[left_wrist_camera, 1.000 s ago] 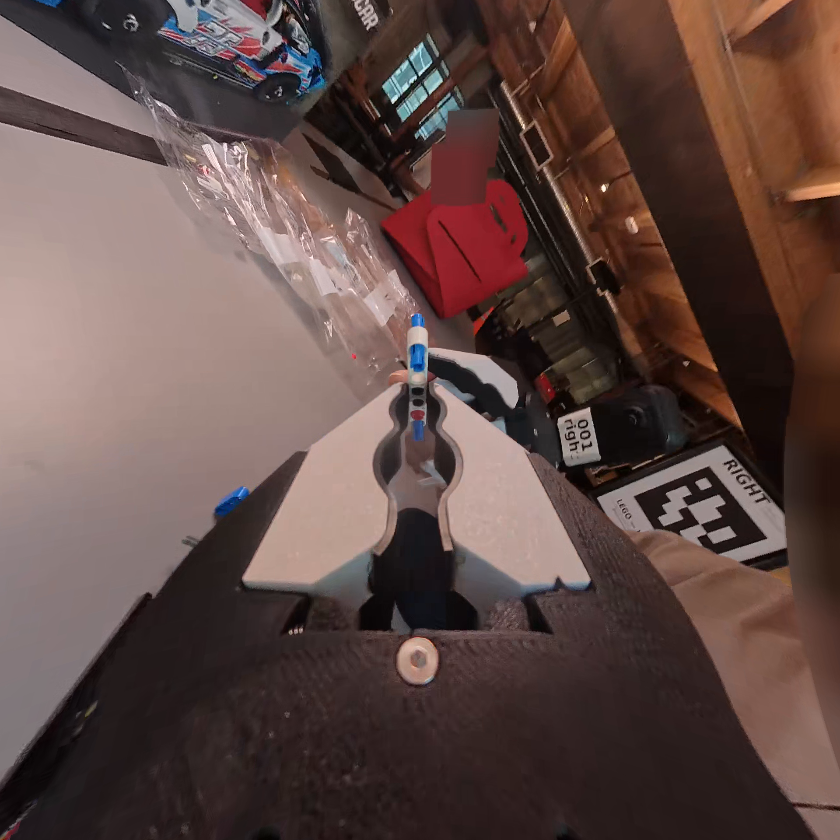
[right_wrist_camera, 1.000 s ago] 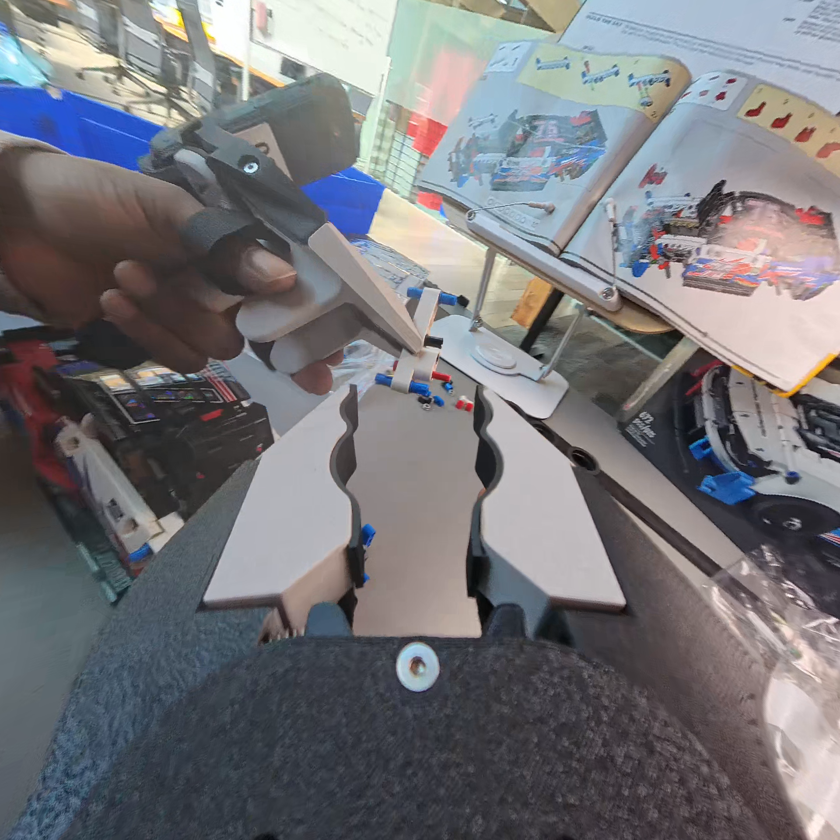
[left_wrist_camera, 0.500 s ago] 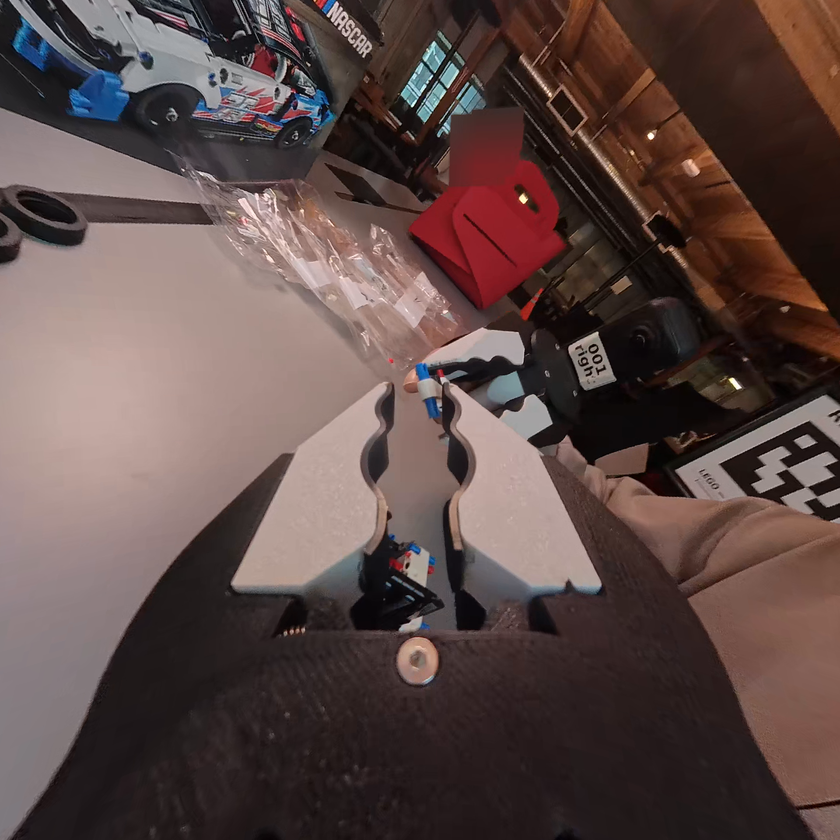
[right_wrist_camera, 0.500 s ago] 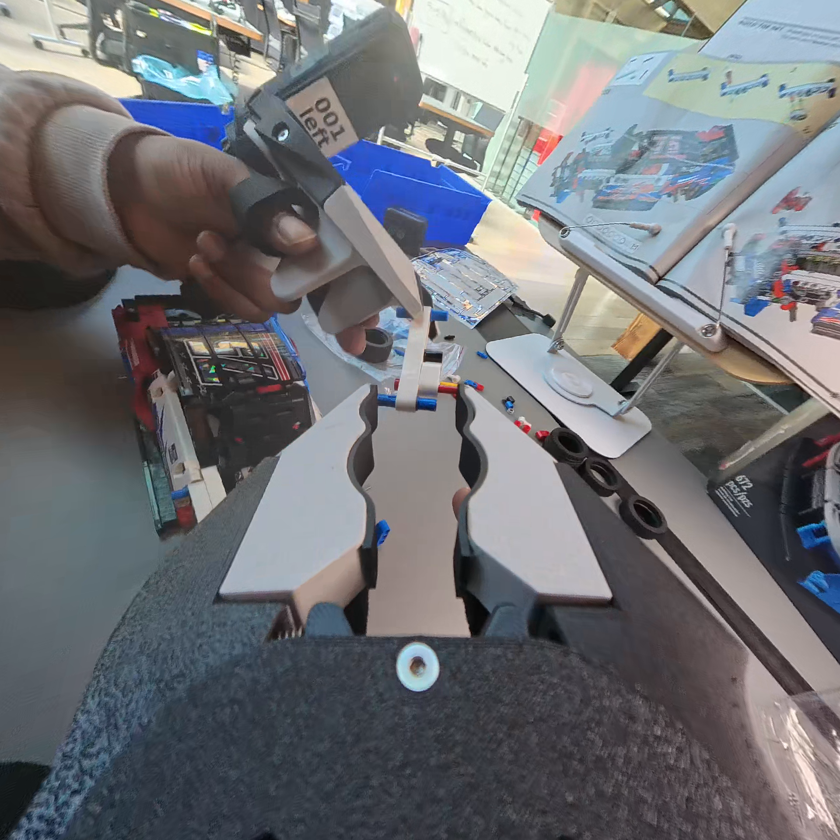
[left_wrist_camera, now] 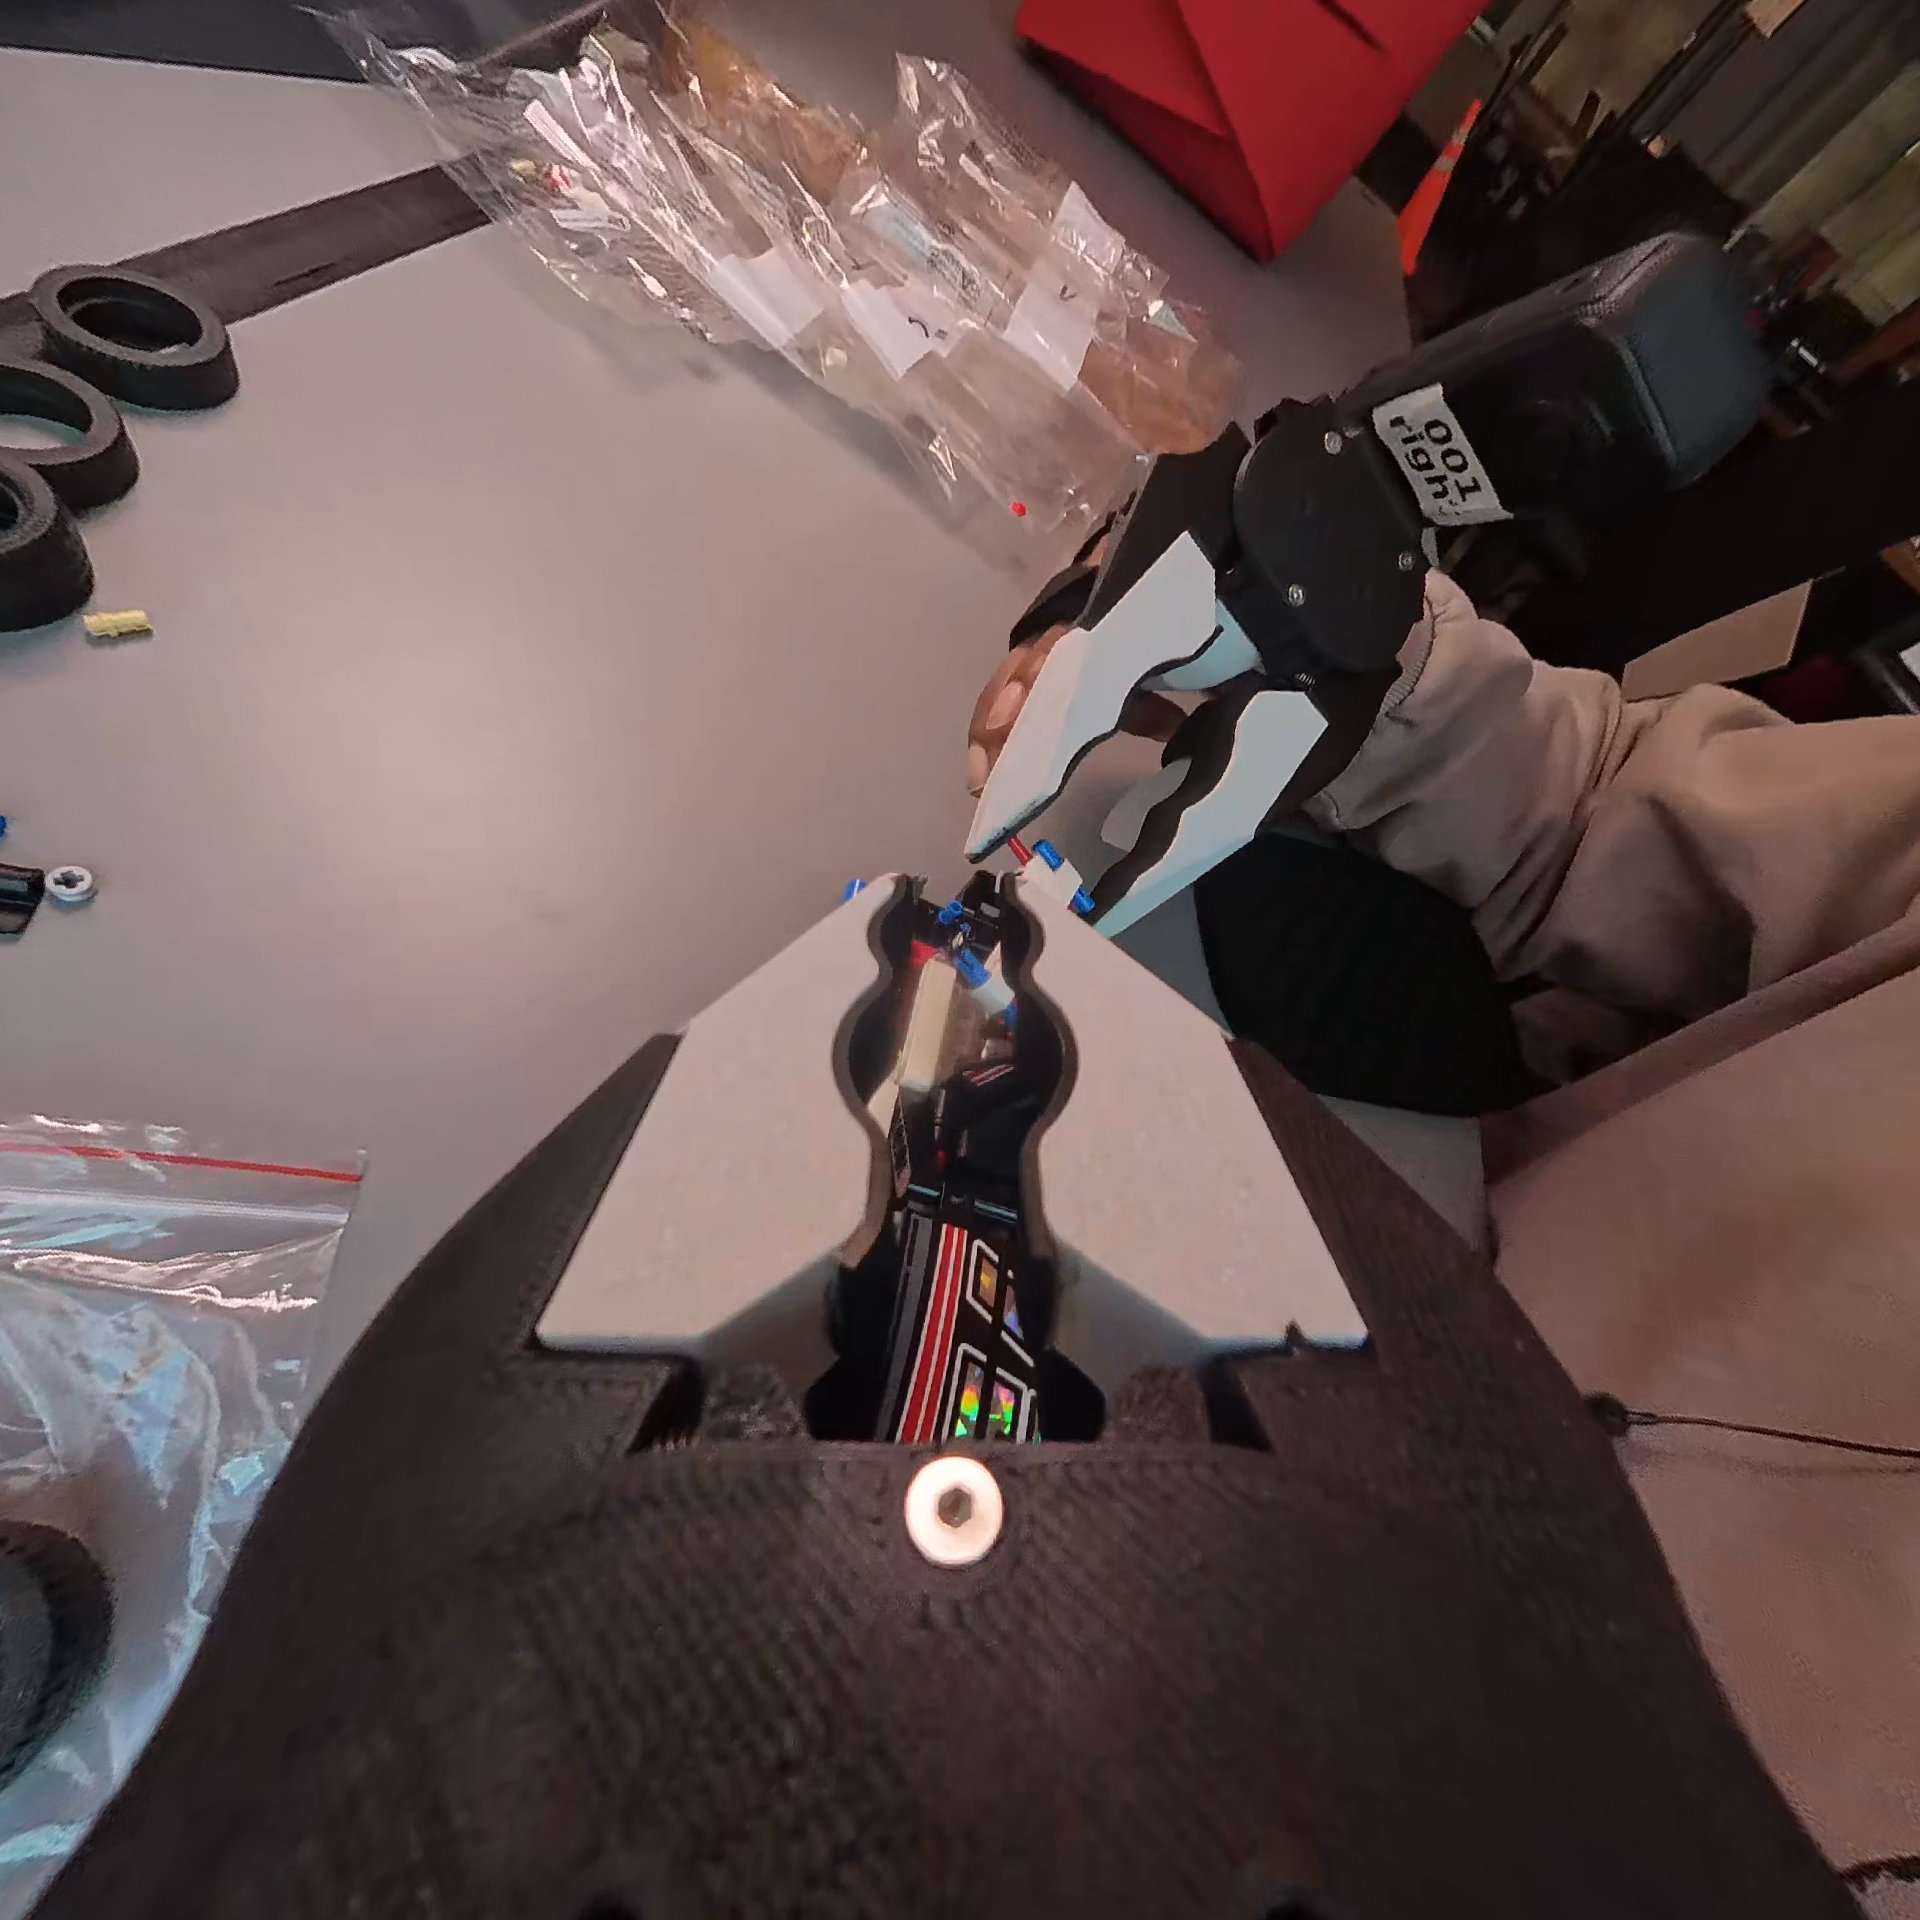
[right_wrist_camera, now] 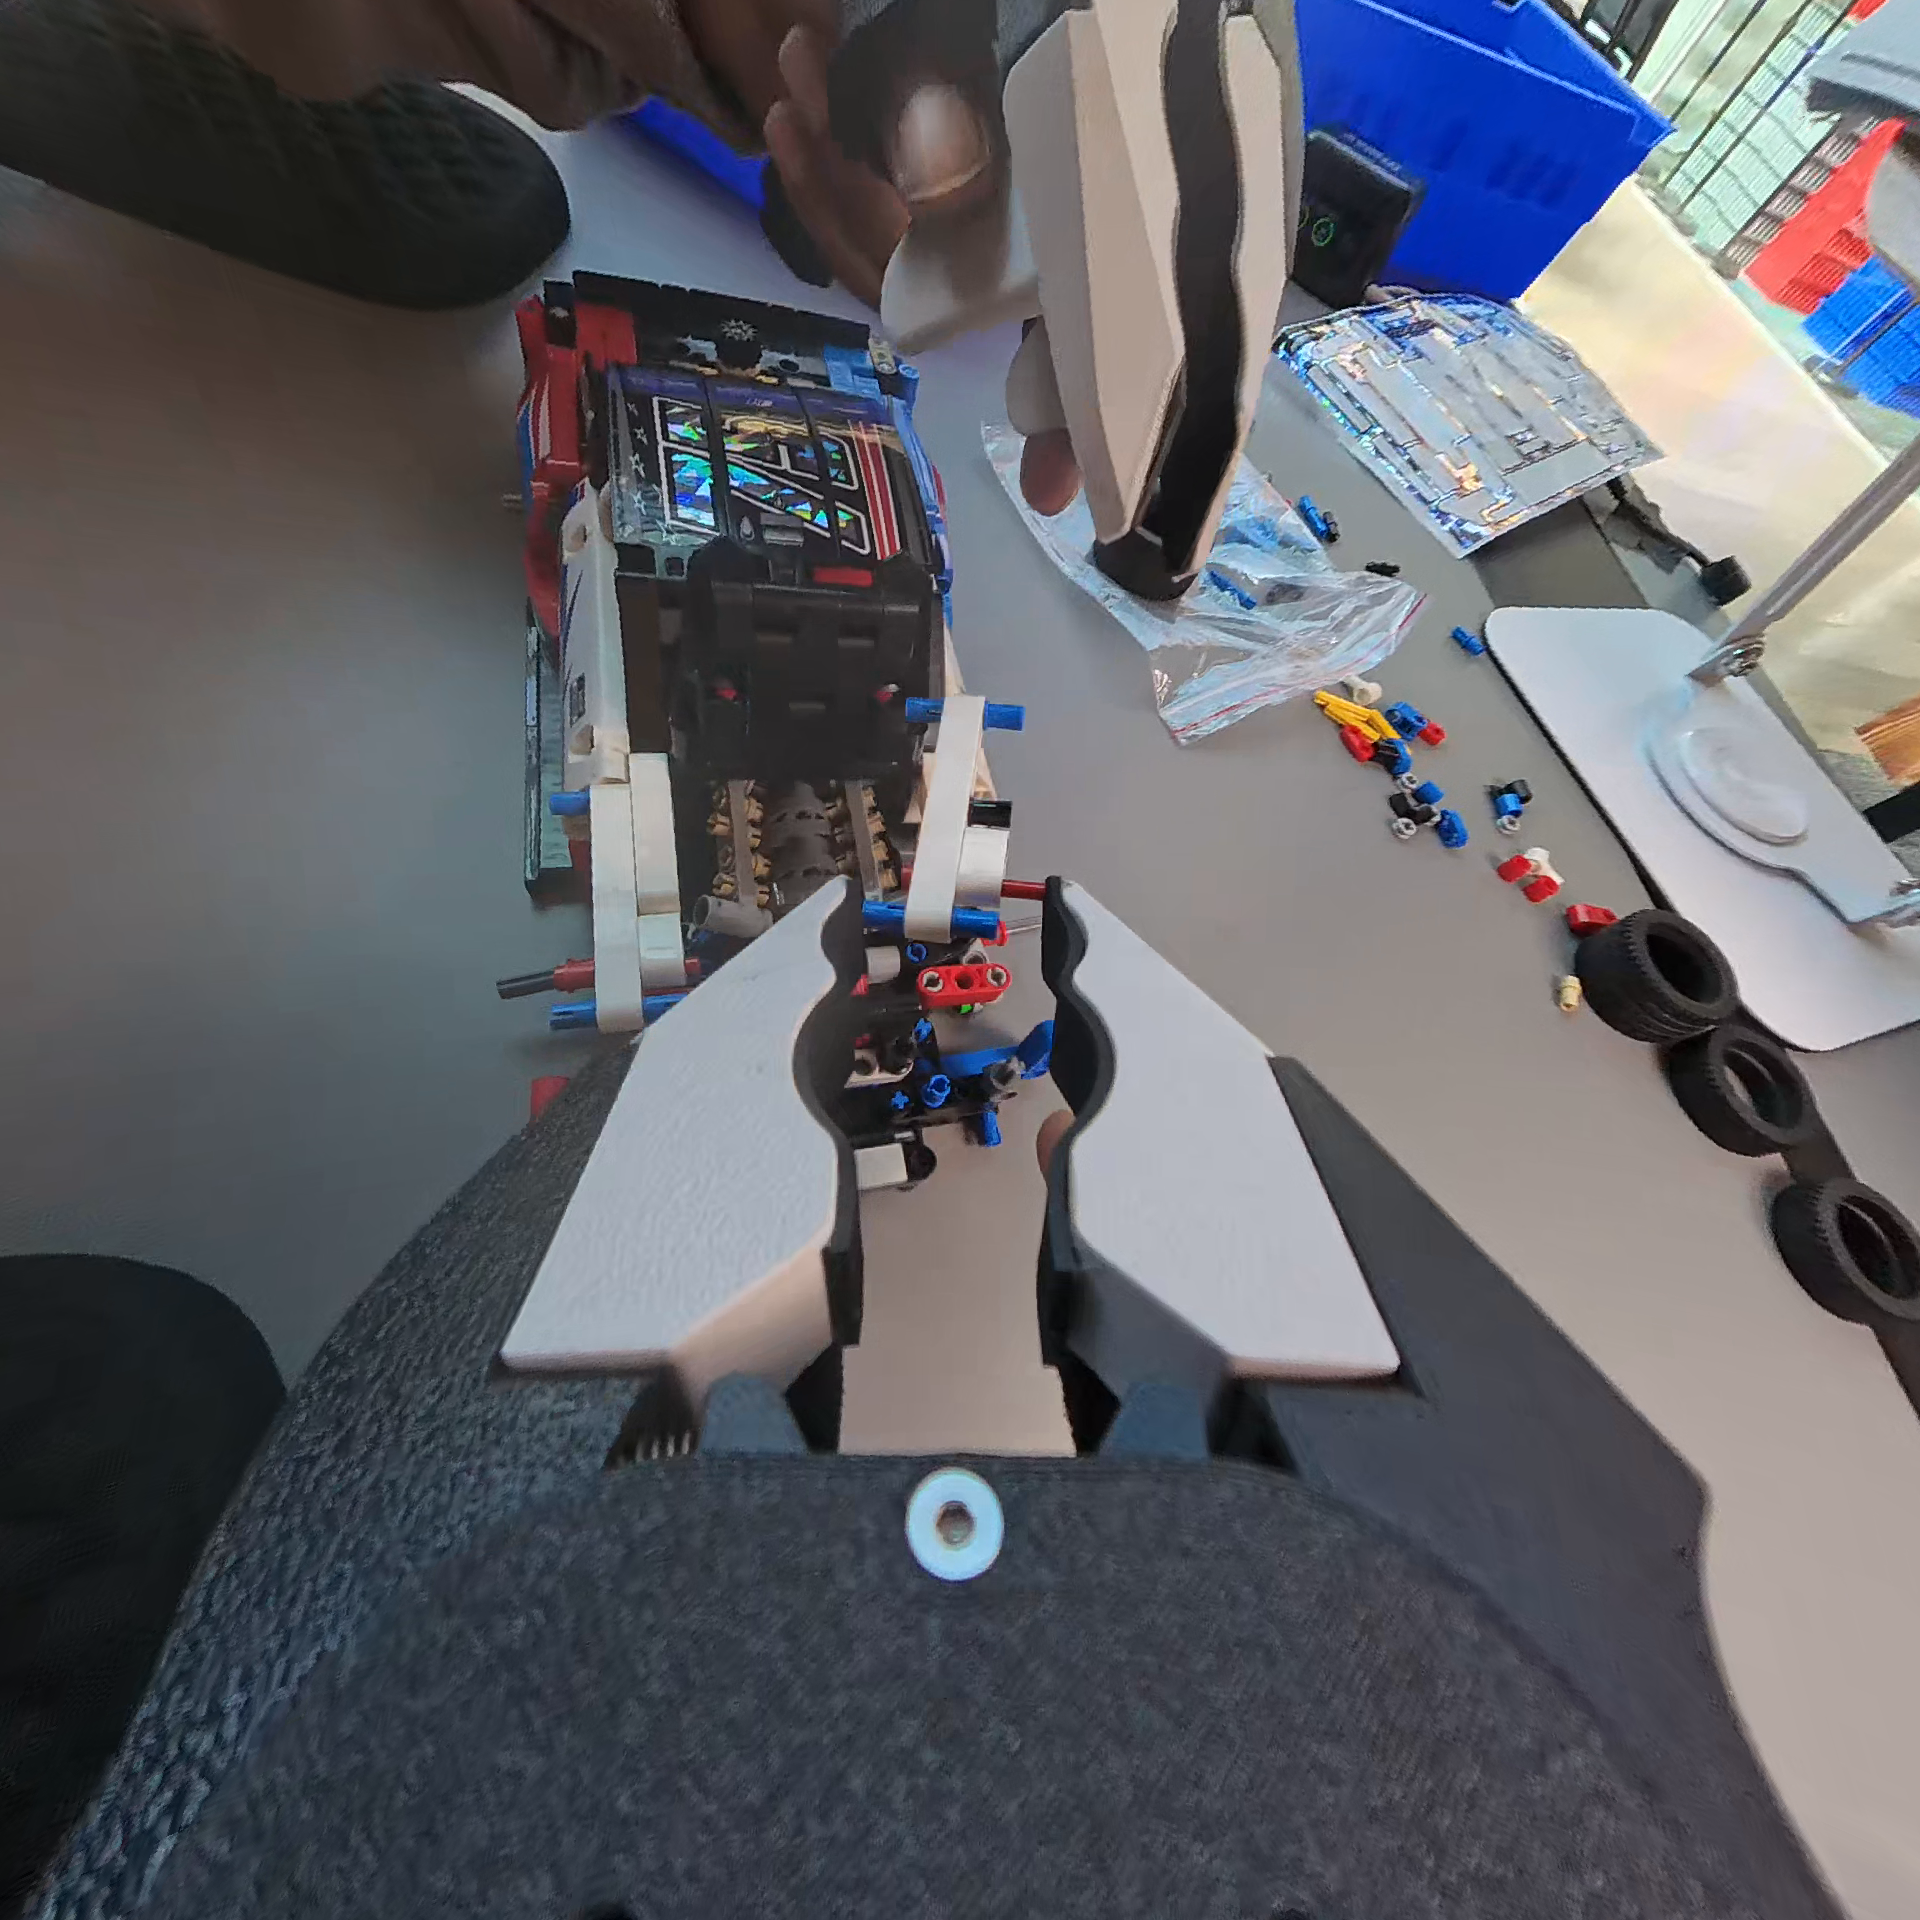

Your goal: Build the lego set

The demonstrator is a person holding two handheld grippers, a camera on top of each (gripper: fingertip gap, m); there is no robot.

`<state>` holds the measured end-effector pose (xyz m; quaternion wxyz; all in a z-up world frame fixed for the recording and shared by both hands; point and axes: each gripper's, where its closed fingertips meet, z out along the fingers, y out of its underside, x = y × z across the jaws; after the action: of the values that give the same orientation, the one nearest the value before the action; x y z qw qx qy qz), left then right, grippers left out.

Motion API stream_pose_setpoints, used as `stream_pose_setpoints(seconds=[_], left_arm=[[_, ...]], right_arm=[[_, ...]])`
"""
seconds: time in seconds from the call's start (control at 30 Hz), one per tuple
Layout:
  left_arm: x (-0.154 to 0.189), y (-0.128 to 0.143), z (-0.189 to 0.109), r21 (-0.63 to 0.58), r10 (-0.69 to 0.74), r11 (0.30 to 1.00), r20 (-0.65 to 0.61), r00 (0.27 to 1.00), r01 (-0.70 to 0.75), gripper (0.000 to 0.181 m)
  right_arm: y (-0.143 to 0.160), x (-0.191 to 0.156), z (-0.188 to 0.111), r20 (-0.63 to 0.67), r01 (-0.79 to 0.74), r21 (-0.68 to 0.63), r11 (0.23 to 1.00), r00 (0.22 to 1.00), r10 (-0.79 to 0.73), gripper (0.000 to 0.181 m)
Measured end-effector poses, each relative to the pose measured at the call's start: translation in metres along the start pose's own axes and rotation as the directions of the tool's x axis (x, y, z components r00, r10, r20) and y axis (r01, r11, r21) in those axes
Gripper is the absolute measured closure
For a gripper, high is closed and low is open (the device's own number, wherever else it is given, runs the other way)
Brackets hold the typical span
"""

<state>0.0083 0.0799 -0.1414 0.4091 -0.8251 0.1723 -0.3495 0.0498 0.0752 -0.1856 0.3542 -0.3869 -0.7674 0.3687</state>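
Only rightward: whole car point(right_wrist_camera: 748, 623), perhaps unfinished.

The left gripper point(left_wrist_camera: 954, 902) hides most of the lego car point(left_wrist_camera: 961, 1226); one tyre point(left_wrist_camera: 31, 545) (desk's left edge) is cut off.

My left wrist camera looks steeply down, close over the car point(left_wrist_camera: 961, 1299). My right one faces along the table point(right_wrist_camera: 1299, 987), near the car's point(right_wrist_camera: 748, 644) end. Both share the car, table and tyres point(right_wrist_camera: 1745, 1091).
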Motion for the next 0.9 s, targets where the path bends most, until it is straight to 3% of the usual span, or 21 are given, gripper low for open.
stream_pose_setpoints(seconds=[0.23, 0.53, 0.7, 0.9], left_arm=[[-0.002, 0.017, 0.013, -0.133, 0.12, 0.984, 0.009, 0.993, -0.118, 0.169], [-0.005, 0.024, 0.023, -0.207, 0.154, 0.966, -0.014, 0.988, -0.153, 0.169], [0.002, 0.031, 0.026, -0.245, 0.096, 0.963, -0.078, 0.992, -0.113, 0.168], [0.018, 0.03, 0.022, -0.259, -0.095, 0.965, -0.212, 0.973, 0.038, 0.16]], right_arm=[[0.01, -0.009, 0.005, 0.061, -0.003, -0.013, 1.0, 0.998, 0.004, 0.149], [0.015, -0.012, 0.009, 0.102, 0.008, -0.005, 1.0, 0.995, -0.007, 0.149], [0.01, -0.01, 0.007, 0.093, 0.028, 0.026, 0.999, 0.995, -0.03, 0.149], [-0.007, 0.002, -0.003, -0.01, 0.122, 0.094, 0.988, 0.993, -0.121, 0.149]])
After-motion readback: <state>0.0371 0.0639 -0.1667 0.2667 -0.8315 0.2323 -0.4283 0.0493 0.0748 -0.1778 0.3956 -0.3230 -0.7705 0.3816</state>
